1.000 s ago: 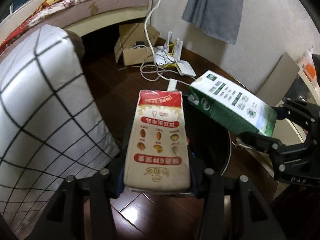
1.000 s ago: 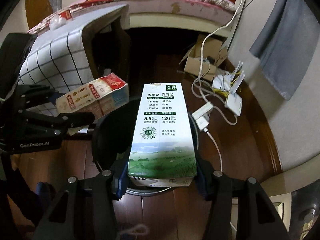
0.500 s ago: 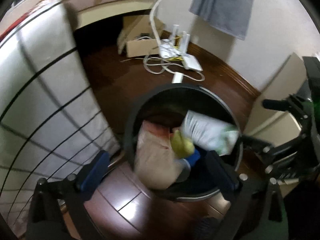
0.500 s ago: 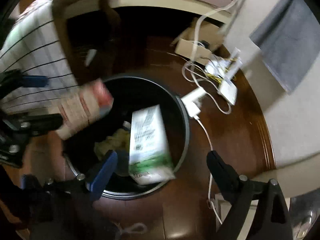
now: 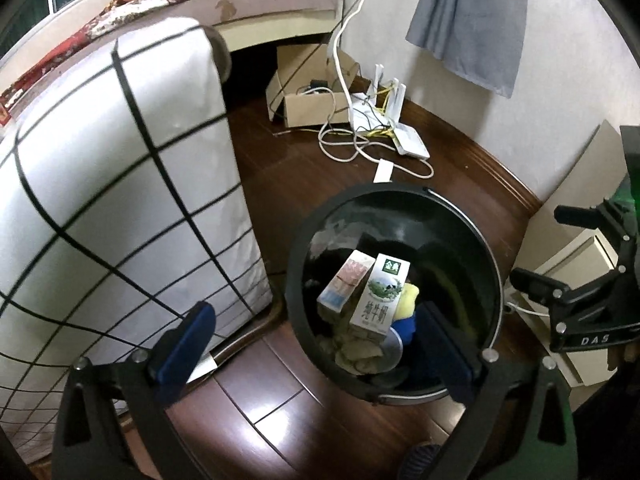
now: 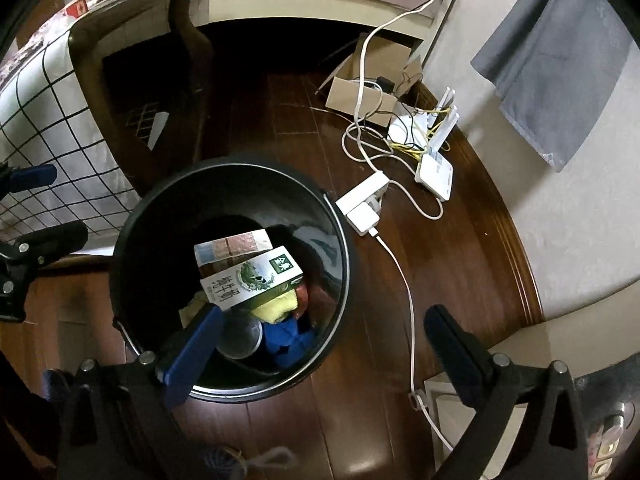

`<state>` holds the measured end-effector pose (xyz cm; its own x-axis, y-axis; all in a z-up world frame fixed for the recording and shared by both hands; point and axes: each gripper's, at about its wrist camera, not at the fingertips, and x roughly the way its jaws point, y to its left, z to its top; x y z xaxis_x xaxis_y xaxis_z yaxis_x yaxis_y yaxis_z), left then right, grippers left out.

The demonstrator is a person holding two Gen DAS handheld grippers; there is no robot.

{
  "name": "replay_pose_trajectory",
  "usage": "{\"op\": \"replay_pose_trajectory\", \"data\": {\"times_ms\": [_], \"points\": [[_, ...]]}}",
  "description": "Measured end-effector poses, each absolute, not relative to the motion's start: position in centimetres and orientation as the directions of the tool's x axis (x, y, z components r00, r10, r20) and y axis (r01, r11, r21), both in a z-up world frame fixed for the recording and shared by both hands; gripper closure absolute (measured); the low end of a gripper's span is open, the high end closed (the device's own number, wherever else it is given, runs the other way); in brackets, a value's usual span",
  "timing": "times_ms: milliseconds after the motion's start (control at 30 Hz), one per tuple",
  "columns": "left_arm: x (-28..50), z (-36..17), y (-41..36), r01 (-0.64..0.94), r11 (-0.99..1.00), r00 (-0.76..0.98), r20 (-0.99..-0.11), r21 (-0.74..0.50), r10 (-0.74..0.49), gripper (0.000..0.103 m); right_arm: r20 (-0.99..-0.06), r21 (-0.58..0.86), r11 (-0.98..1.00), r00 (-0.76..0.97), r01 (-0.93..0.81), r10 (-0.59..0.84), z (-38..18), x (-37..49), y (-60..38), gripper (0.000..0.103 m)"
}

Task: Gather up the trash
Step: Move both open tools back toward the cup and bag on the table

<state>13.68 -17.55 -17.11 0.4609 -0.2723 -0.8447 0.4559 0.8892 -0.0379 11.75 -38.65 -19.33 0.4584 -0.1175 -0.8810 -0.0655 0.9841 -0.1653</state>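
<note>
Both cartons (image 5: 362, 294) down in the bin (image 5: 494, 280), leaning on soft scraps. Left gripper (image 5: 312, 344) jaws wide apart, empty; right gripper (image 6: 320, 344) still opening, empty. Cartons look light, crushable — pinch across the flat sides

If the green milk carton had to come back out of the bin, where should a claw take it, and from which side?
Grip the green milk carton across its two long narrow sides, near the raised end with the logo, coming straight down through the bin mouth. It lies tilted on top of the other trash with a broad face up, and the red carton lies close beside it, so that side looks tight.
</note>
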Motion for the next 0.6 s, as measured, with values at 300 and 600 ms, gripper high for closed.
{"op": "replay_pose_trajectory", "data": {"times_ms": [300,600], "points": [[13.2,-16.1,-16.6,0.425,0.905,0.494,-0.829,-0.032,-0.262,0.003,-0.872,-0.149,0.986,0.479,-0.072,-0.097,-18.7,11.3,-38.1,0.001],[12.3,-14.5,-15.5,0.400,0.917,0.539,-0.804,-0.018,-0.250,0.003,-0.846,-0.110,0.992,0.529,-0.061,-0.061,-16.5,11.1,-37.4,0.001]]}}
